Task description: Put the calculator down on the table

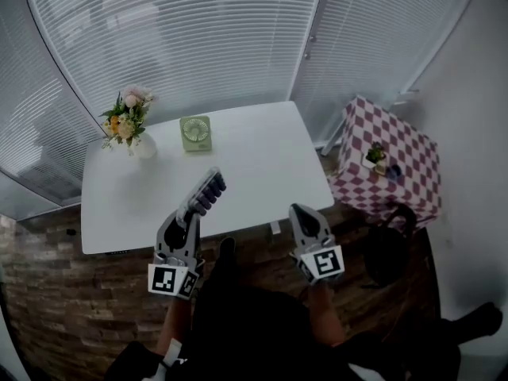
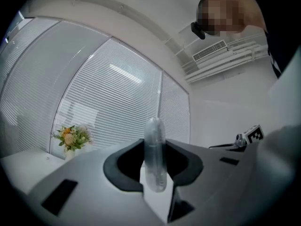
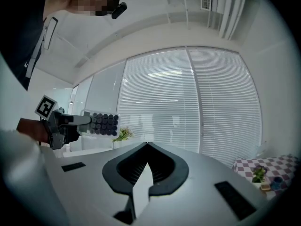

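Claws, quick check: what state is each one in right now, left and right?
Left claw: closed on the calculator, held by one end.
Right claw: closed, tips together, nothing between them.

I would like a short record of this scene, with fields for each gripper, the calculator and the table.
left gripper: shut on the calculator, which stands edge-on between the jaws
right gripper: shut, nothing in it
calculator place: held above the near part of the white table, not yet set down
on table: flower vase and small green object, both at the far side
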Motion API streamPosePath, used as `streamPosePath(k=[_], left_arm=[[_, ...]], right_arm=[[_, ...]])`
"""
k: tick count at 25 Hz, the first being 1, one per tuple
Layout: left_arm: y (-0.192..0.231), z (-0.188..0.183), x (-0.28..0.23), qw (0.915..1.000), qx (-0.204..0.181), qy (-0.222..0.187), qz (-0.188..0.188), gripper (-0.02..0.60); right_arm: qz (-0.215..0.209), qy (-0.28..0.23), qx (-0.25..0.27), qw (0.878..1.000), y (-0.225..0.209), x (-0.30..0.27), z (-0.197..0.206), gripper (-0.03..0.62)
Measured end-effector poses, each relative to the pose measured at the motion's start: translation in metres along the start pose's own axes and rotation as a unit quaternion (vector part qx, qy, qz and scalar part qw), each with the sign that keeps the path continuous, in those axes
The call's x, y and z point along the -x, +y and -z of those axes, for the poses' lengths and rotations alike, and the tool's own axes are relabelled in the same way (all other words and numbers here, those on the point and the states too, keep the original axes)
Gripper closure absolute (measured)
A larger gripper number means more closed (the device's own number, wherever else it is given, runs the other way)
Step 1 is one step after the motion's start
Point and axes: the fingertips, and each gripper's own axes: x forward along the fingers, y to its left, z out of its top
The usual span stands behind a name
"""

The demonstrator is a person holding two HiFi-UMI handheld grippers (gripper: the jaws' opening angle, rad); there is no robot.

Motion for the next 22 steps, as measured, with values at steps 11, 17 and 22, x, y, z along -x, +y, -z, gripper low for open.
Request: streamPosePath(k=[11, 17, 22], left_arm=[[0.022, 0.005, -0.055, 0.9999, -0.003, 0.013, 0.01, 0.483], [0.042, 0.002, -0.084, 0.9997, -0.001, 0.018, 0.016, 0.483], [0.057, 0.01, -0.105, 0.9993, 0.003, 0.03, 0.021, 0.483]], right_arm=[[0.004, 0.005, -0.011, 1.0, -0.021, -0.047, -0.001, 0.588], [0.011, 0.008, -0.01, 1.0, -0.03, -0.077, -0.004, 0.588], [0.015, 0.013, -0.014, 1.0, -0.036, -0.098, -0.005, 0.588]])
